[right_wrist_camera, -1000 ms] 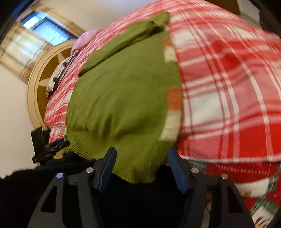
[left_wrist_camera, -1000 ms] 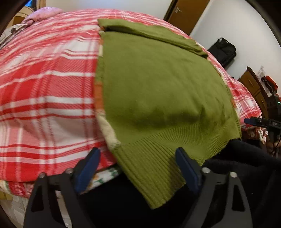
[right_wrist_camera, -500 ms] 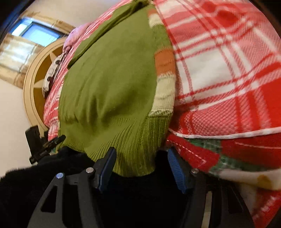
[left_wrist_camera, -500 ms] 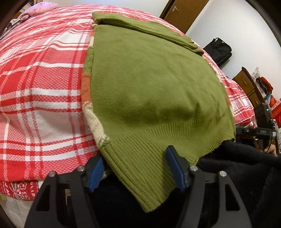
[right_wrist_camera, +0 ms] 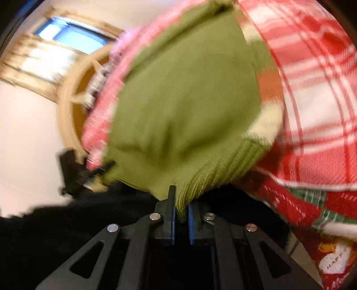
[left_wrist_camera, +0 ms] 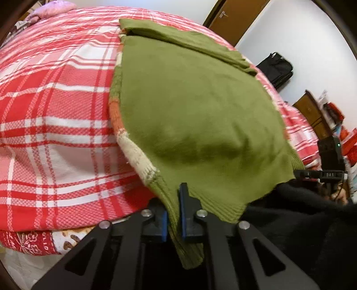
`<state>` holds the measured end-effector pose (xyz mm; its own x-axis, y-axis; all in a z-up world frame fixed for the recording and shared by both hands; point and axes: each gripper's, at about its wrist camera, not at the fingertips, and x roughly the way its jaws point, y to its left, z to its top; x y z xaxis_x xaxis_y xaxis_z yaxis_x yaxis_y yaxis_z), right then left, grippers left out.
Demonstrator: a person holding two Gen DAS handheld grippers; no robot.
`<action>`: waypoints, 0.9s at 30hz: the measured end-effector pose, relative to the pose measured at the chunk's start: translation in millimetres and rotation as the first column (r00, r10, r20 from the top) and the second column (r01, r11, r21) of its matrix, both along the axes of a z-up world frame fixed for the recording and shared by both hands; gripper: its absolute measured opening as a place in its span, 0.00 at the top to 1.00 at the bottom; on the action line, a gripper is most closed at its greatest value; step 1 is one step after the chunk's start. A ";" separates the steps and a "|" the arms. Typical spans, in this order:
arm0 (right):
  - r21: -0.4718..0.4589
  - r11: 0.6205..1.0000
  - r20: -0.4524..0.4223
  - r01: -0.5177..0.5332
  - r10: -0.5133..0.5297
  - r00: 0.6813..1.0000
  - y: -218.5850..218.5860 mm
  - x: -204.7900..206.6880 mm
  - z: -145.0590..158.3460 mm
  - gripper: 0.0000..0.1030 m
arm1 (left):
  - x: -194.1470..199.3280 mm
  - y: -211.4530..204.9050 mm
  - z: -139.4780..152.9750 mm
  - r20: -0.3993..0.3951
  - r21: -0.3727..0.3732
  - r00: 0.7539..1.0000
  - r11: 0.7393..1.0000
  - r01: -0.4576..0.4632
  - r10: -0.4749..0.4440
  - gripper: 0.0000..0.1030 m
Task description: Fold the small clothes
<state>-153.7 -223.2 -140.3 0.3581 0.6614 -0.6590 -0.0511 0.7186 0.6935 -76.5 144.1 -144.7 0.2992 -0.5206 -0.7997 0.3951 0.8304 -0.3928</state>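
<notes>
A small green knit sweater (left_wrist_camera: 191,111) lies spread on a red and white plaid bedspread (left_wrist_camera: 55,107), its ribbed hem hanging over the near bed edge. A sleeve is folded across its far end. My left gripper (left_wrist_camera: 173,207) is shut on the hem near its left corner. In the right wrist view the same sweater (right_wrist_camera: 183,100) fills the middle, and my right gripper (right_wrist_camera: 181,209) is shut on the hem near its right corner. That view is blurred.
The right gripper's body (left_wrist_camera: 328,165) shows at the right edge of the left wrist view. A black bag (left_wrist_camera: 276,69) stands by the far wall beside a wooden door (left_wrist_camera: 234,20). A wooden headboard (right_wrist_camera: 73,100) and a window (right_wrist_camera: 67,42) are at the left.
Both grippers were open around the hanging hem; now both have closed on it. The right wrist view has tilted and blurred.
</notes>
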 end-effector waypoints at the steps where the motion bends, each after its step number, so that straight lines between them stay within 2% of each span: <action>1: 0.033 0.999 0.024 0.012 -0.013 1.000 -1.4 1.9 9.1 0.92 | 0.1 -0.1 4.4 0.008 -0.006 1.000 1.000 0.003 -0.003 0.92; 4: 0.107 0.994 0.087 0.034 -0.043 0.995 -4.8 12.0 32.6 0.92 | 4.4 -3.2 26.0 0.061 -0.007 0.998 1.000 0.012 -0.012 0.92; 7: 0.146 0.988 0.119 0.050 -0.068 0.991 -7.3 31.4 47.9 0.92 | 21.9 -1.4 52.5 0.094 -0.047 0.996 0.999 0.006 -0.001 0.92; 11: 0.194 0.974 0.157 0.115 -0.147 0.977 -18.3 75.0 64.2 0.92 | 63.3 -1.6 82.2 0.128 -0.081 0.991 0.996 -0.028 0.038 0.92; 14: 0.207 0.960 0.151 0.187 -0.220 0.964 -32.4 113.4 60.7 0.92 | 100.7 -3.0 96.1 0.160 -0.088 0.984 0.994 -0.060 0.073 0.92; 16: 0.192 0.955 0.136 0.225 -0.253 0.958 -42.4 136.9 52.1 0.92 | 125.8 -8.4 94.9 0.179 -0.039 0.978 0.994 -0.100 0.106 0.92; 17: 0.153 0.958 0.134 0.242 -0.263 0.955 -43.5 148.3 46.8 0.92 | 141.9 -11.3 90.4 0.173 -0.015 0.978 0.993 -0.115 0.116 0.91; 18: 0.122 0.958 0.129 0.259 -0.274 0.953 -46.1 156.5 43.0 0.92 | 152.4 -12.6 85.5 0.170 0.012 0.977 0.991 -0.130 0.126 0.85; 20: 0.079 0.950 0.102 0.301 -0.308 0.946 -50.9 170.3 31.4 0.92 | 172.5 -14.7 75.0 0.188 0.112 0.968 0.975 -0.192 0.169 0.85; 21: 0.090 0.946 0.065 0.311 -0.317 0.946 -51.0 177.1 22.1 0.90 | 177.2 -13.8 73.3 0.192 0.130 0.966 0.971 -0.199 0.172 0.85; 23: 0.131 0.937 0.015 0.323 -0.328 0.945 -56.7 181.3 12.7 0.79 | 181.6 -5.3 75.6 0.190 0.112 0.968 0.976 -0.189 0.165 0.76; 24: 0.175 0.929 0.012 0.327 -0.334 0.943 -57.7 181.5 11.3 0.67 | 181.2 -2.4 77.4 0.195 0.100 0.967 0.978 -0.183 0.162 0.61; 25: 0.210 0.920 0.030 0.330 -0.343 0.939 -59.0 178.9 13.6 0.51 | 177.8 3.4 81.6 0.225 0.085 0.962 0.980 -0.179 0.156 0.42; 27: 0.239 0.909 0.084 0.341 -0.369 0.926 -60.4 171.4 25.7 0.33 | 171.4 4.8 90.4 0.296 0.081 0.945 0.983 -0.167 0.136 0.27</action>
<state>17.7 -283.6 -114.5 0.6654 0.5962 -0.4492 0.0839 0.5382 0.8386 94.9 148.9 -54.2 0.5936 -0.3701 -0.7146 0.3452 0.9192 -0.1893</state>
